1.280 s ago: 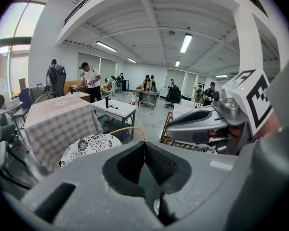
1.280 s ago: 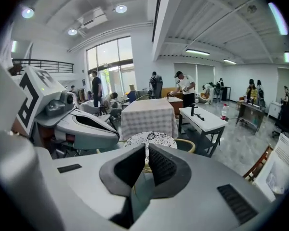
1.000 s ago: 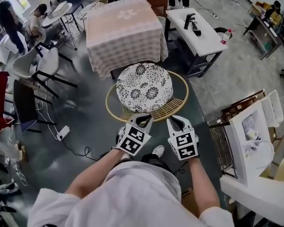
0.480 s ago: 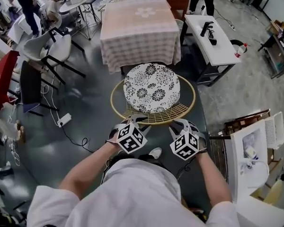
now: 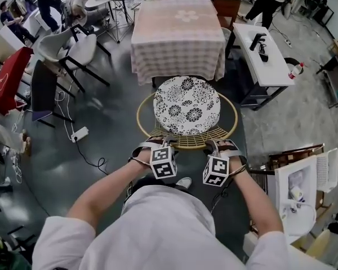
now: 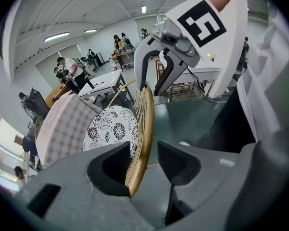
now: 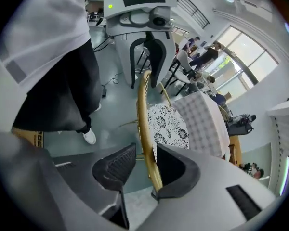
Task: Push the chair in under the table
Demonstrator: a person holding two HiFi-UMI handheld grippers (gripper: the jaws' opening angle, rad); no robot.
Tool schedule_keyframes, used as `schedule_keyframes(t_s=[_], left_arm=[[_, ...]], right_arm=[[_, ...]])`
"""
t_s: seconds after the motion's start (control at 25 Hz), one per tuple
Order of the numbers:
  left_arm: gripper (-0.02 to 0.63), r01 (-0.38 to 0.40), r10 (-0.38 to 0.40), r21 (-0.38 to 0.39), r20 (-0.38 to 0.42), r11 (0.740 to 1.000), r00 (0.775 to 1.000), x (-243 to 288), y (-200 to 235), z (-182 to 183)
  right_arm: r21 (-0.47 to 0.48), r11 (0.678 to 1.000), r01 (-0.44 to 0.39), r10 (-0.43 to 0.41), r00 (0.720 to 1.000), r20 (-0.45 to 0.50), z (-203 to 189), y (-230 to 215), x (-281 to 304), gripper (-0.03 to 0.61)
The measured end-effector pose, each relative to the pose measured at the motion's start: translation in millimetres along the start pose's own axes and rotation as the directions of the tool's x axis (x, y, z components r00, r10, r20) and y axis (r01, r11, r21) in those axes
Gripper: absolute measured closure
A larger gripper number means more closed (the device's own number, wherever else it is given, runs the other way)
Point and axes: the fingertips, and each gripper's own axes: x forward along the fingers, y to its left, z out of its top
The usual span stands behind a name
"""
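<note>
A round chair with a black-and-white floral cushion and a golden woven rim stands in front of a table under a checked cloth. My left gripper and right gripper sit side by side on the near part of the rim. In the left gripper view the rim runs between the opening jaws of the left gripper, close to one pad and clear of the other. In the right gripper view the rim likewise passes between the opening jaws of the right gripper.
A white table with black tools stands to the right of the covered table. Chairs crowd the left, a power strip and cable lie on the floor. A wooden rack is at the right. My shoe is below the grippers.
Both grippers have dropped from above the chair down onto its near rim and rolled. Their jaws have gone from shut to open and now straddle the rim.
</note>
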Motion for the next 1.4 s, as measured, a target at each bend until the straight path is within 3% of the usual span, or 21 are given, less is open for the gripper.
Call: schedule_keyframes(t_s=[0.16,0.2,0.28,0.92,1.4], left_arm=[[0.452,0.0,0.006,0.064,-0.092,0.998,0.996,14.9,-1.2,-8.2],[0.513,-0.007,0.016,0.08,-0.105,0.997,0.994,15.9,0.2,-8.5],[0.546,-0.015,0.027,0.103,-0.122,0.995,0.992,15.9,3.8,-7.9],[0.549,0.009,0.004,0.078,-0.168,0.997,0.986,17.7,10.0,-11.9],[0.549,0.004,0.005,0.047,-0.175,0.999,0.985,28.6,54.6,-18.4]], right_arm=[[-0.099,0.995,-0.019,0.016,0.999,-0.03,5.7,-0.7,11.9,0.476],[-0.113,0.993,-0.032,0.028,0.999,-0.039,6.6,0.1,13.4,0.482],[-0.13,0.99,-0.05,0.043,0.998,-0.052,7.0,0.0,15.3,0.505],[-0.033,0.997,-0.076,0.073,0.994,-0.082,9.4,-9.2,22.3,0.509],[-0.017,0.999,-0.038,0.037,0.995,-0.096,11.4,-51.6,47.1,0.508]])
